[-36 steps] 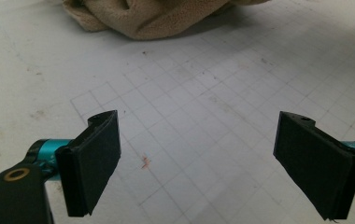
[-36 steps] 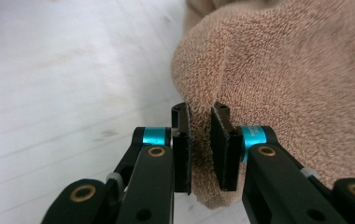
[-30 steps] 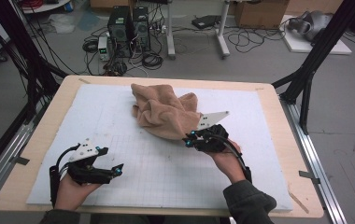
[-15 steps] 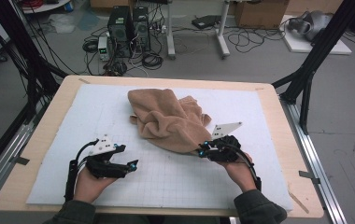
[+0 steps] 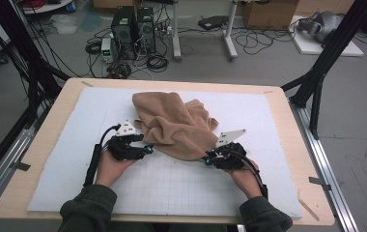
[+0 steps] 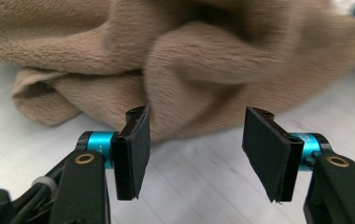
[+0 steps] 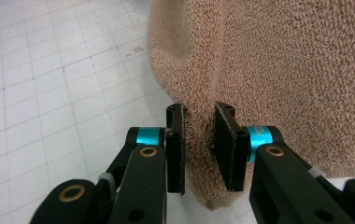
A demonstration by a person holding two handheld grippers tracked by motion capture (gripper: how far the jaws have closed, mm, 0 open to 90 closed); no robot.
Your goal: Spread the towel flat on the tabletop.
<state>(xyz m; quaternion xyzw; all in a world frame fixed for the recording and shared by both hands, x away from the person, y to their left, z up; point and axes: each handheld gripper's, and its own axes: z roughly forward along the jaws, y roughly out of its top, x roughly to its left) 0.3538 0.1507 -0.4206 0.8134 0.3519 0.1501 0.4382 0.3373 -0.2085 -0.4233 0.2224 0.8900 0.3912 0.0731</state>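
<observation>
A crumpled tan towel (image 5: 176,123) lies on the white gridded mat (image 5: 75,121) in the middle of the table. My left gripper (image 5: 145,147) is at the towel's near left edge, and in the left gripper view it (image 6: 194,149) stands open with the towel (image 6: 199,70) just beyond its pads and nothing between them. My right gripper (image 5: 209,158) is at the towel's near right edge. In the right gripper view it (image 7: 199,147) is shut on a fold of the towel (image 7: 278,70), which bulges between the pads.
The mat covers a wooden tabletop (image 5: 288,111) with black frame legs (image 5: 317,77) at the far right. Computer cases (image 5: 133,24) and cables lie on the floor behind. Bare mat lies in front of the towel and to its left.
My left gripper moved forward and right up to the towel's edge. The right gripper stayed on the towel's near right edge, and the towel shifted slightly.
</observation>
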